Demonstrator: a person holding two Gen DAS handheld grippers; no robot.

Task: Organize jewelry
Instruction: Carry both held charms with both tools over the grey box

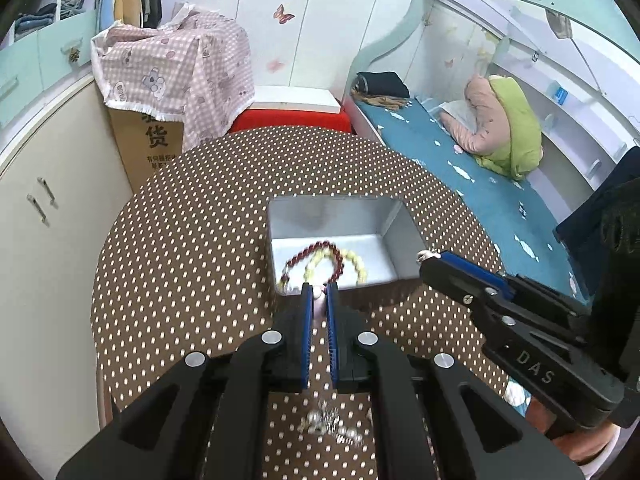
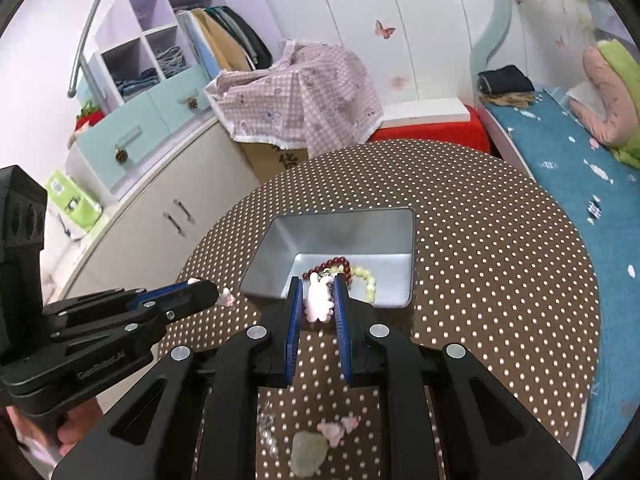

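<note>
Silver metal box point(image 1: 394, 240) sits open on the table, rectangular, lid off. Inside lie a dark red bead bracelet point(image 1: 320, 249) and a pale yellow bead bracelet point(image 1: 356, 266), overlapping. A pale pink bunny-shaped charm point(image 2: 318, 300) with small metal ring is clamped between gripper fingers just short of the box's near rim. More pink charms point(image 2: 338, 428) and a silvery chain point(image 1: 328, 426) lie on the table nearer the cameras, blurred.

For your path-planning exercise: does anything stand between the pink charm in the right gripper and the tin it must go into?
Nothing visible does. The right gripper holds the pink charm just short of the open tin, whose near rim lies directly ahead.
</note>
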